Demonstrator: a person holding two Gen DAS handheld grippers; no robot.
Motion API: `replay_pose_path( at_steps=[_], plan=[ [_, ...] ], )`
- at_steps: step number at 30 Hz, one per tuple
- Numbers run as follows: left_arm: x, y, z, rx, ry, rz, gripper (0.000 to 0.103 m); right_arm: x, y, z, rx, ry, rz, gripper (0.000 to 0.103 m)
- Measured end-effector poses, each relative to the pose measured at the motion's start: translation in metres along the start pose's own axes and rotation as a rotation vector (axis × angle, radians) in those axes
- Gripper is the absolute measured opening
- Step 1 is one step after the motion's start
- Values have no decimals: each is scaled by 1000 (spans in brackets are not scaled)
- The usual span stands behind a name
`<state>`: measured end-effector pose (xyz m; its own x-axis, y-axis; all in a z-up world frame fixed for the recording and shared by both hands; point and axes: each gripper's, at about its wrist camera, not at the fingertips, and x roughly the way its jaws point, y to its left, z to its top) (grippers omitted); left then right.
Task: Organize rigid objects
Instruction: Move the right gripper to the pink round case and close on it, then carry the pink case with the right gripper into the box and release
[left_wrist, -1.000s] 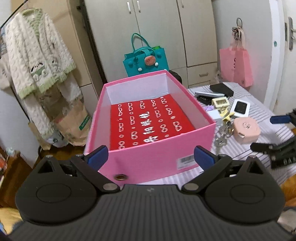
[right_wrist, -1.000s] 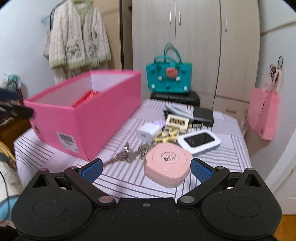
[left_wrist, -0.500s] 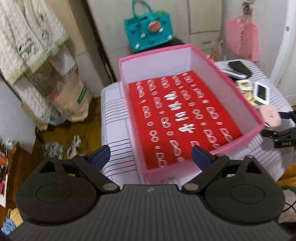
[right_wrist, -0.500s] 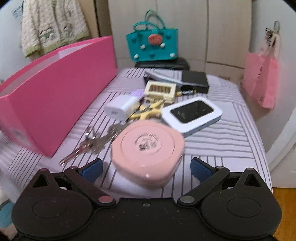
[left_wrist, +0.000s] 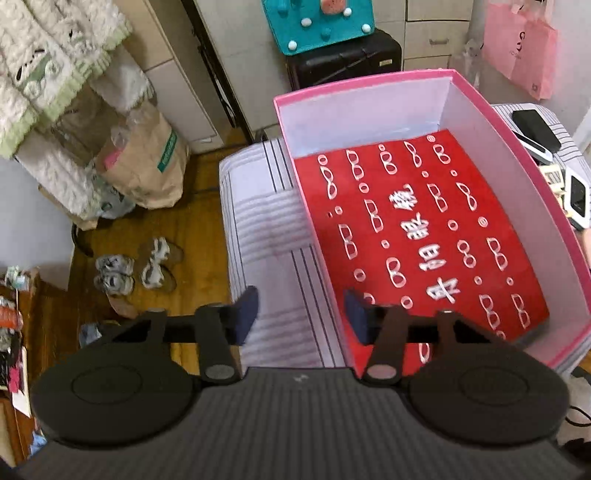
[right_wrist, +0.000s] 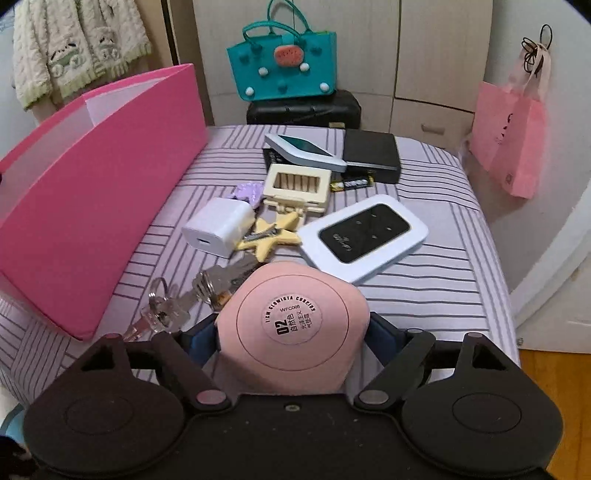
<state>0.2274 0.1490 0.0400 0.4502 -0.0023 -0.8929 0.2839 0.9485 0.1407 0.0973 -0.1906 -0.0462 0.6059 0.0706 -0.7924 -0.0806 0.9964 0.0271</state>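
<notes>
Pink compact case (right_wrist: 291, 325) with a round label on its lid sits at the near edge of the striped desk (right_wrist: 424, 295), between the fingers of our right gripper (right_wrist: 293, 338). These fingers have just been closing, and the blue pads (right_wrist: 201, 341) now meet the case on both sides.

Keys (right_wrist: 184, 299) lie just left of the case. Behind it we see a white charger (right_wrist: 218, 227), a yellow star clip (right_wrist: 271, 236) and a white pocket router (right_wrist: 364, 236).

Our left gripper (left_wrist: 301, 315) straddles the near left wall of the open pink box (left_wrist: 517, 173), whose floor is red. Its fingers have just been closing too, but remain apart, one outside the wall and one inside, not pressing it.
</notes>
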Motion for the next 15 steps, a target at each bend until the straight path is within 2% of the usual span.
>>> replay_pose_path(
  at_steps=[3, 7, 9, 11, 15],
  plan=[
    [8, 1, 2, -3, 17, -13, 44, -8, -4, 2, 9, 23, 21, 86],
    [14, -6, 0, 44, 44, -6, 41, -22, -6, 13, 2, 20, 52, 86],
    [16, -7, 1, 49, 49, -27, 28, -29, -4, 23, -14, 8, 50, 86],
    [15, -8, 2, 41, 56, -54, 20, -38, -1, 36, -40, -16, 63, 86],
    [13, -15, 1, 52, 50, -39, 12, -65, 16, 72, -144, -101, 104, 86]
  ],
)
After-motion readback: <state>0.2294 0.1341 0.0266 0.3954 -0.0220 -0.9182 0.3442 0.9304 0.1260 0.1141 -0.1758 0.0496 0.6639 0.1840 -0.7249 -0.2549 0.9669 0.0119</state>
